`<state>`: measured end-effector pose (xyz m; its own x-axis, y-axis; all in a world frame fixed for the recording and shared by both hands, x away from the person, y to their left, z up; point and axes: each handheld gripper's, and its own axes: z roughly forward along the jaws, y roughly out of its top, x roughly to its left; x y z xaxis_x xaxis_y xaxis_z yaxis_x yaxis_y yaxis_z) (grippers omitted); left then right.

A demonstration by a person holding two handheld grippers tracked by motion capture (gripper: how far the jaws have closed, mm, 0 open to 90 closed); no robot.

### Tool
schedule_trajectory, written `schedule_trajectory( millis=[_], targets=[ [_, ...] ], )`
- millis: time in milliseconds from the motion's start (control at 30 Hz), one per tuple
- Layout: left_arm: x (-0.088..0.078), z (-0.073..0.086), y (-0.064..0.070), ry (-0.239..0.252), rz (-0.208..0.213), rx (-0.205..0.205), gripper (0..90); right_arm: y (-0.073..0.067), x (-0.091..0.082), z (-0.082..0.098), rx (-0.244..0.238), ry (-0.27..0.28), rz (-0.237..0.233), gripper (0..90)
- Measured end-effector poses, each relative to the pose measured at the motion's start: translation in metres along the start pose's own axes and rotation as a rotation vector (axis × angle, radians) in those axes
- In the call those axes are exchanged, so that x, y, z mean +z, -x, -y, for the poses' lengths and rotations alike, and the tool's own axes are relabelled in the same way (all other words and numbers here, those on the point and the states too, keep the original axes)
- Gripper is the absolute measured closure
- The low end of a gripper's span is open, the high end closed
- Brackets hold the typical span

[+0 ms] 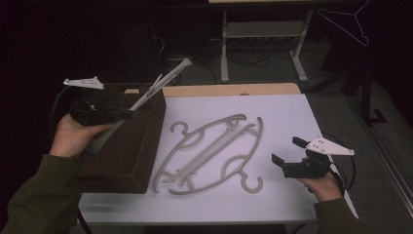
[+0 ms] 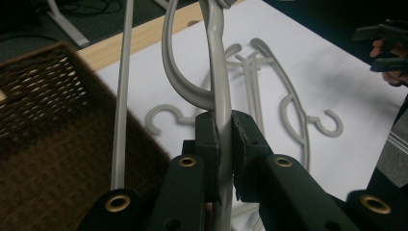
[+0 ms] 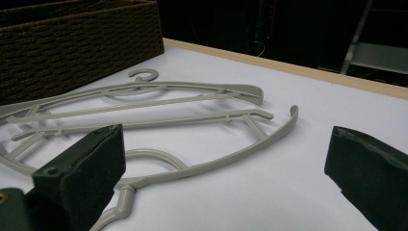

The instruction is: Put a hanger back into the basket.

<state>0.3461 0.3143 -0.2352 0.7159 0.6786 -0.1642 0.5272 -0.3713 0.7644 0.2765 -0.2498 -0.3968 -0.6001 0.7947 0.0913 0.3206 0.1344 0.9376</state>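
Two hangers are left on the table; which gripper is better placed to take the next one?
Right. The right gripper is open and empty, low beside the two hangers on the table. The left gripper is shut on a hanger over the basket.

The person wears olive-green long sleeves [image 1: 36,200] that reach to both wrists. Each hand carries a black gripper with two thick, blocky jaws. The left gripper [image 2: 225,139] has brass-coloured rivets along its black arms and worn, ragged edges on its inner jaw faces. Both the left gripper and the right gripper [image 1: 288,155] carry a pale grey three-cornered plate with small dark holes, and a black cable trails from each.
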Motion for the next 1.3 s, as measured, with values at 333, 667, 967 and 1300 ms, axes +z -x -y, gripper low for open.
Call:
schedule_trajectory(
  millis=[333,667,967,1300],
  targets=[
    [-0.021,0.029,-0.028,-0.034,-0.044,-0.033,82.4,0.001,0.001,0.001,0.000,-0.009,0.011,0.3],
    [-0.036,0.053,-0.048,-0.074,-0.075,-0.073,82.4,0.002,0.002,0.002,-0.002,-0.009,0.016,0.3],
    [-0.052,0.066,-0.055,-0.096,-0.097,-0.091,82.4,0.002,0.002,0.002,0.002,-0.015,0.017,0.3],
    [-0.045,0.074,-0.061,-0.159,-0.107,-0.083,82.4,0.001,0.003,0.002,-0.004,-0.019,0.020,0.3]
  ],
)
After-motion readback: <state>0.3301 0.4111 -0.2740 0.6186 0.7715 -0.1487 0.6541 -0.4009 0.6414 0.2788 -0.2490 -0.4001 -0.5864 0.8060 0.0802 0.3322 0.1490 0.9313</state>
